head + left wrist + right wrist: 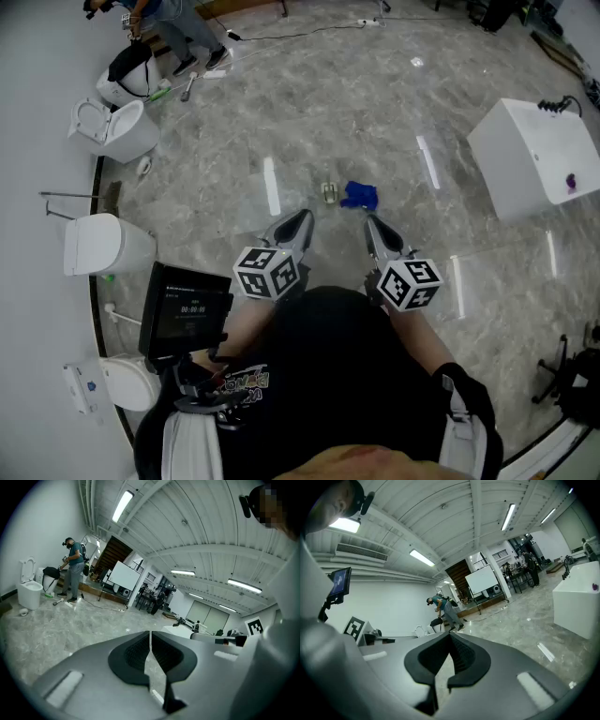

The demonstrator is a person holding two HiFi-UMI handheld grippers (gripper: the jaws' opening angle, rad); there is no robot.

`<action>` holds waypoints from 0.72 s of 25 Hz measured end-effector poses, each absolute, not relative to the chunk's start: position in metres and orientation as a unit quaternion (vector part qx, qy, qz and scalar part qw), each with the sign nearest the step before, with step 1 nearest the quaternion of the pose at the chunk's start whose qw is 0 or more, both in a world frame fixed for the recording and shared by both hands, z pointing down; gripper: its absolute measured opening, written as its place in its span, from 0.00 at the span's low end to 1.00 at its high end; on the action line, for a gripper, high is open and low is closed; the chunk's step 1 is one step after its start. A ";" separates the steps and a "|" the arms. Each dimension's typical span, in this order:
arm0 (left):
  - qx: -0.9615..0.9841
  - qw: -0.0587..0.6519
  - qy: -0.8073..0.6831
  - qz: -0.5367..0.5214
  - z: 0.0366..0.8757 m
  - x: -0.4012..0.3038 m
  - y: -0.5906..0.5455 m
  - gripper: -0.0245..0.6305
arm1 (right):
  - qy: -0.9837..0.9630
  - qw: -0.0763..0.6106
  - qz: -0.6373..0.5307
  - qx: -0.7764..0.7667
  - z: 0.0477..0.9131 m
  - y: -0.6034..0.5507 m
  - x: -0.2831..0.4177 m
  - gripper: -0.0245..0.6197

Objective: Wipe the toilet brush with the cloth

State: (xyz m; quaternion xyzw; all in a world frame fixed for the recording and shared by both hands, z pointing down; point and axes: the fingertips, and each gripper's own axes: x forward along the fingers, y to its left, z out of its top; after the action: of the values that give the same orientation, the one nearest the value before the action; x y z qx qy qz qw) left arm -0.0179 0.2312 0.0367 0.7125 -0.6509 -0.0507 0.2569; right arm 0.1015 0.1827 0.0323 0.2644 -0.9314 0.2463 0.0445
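Wiping looks not yet begun: the left hand-held gripper [298, 223] and right hand-held gripper [373, 227] are pressed together, empty, so one must spread and reach the blue cloth [359, 195] on the floor [375, 112] ahead.

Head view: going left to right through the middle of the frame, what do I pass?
Closed toilet → left gripper → small pale object → blue cloth → white box.
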 end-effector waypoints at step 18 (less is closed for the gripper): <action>0.710 0.258 -0.654 -0.047 0.042 -0.020 0.234 0.06 | -0.935 0.051 0.237 0.257 0.034 0.184 0.098 0.04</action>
State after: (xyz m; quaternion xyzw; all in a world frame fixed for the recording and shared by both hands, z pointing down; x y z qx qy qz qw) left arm -0.0202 0.2337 0.0416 0.7099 -0.6536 -0.0473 0.2581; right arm 0.0977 0.1845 0.0343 0.2572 -0.9354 0.2372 0.0505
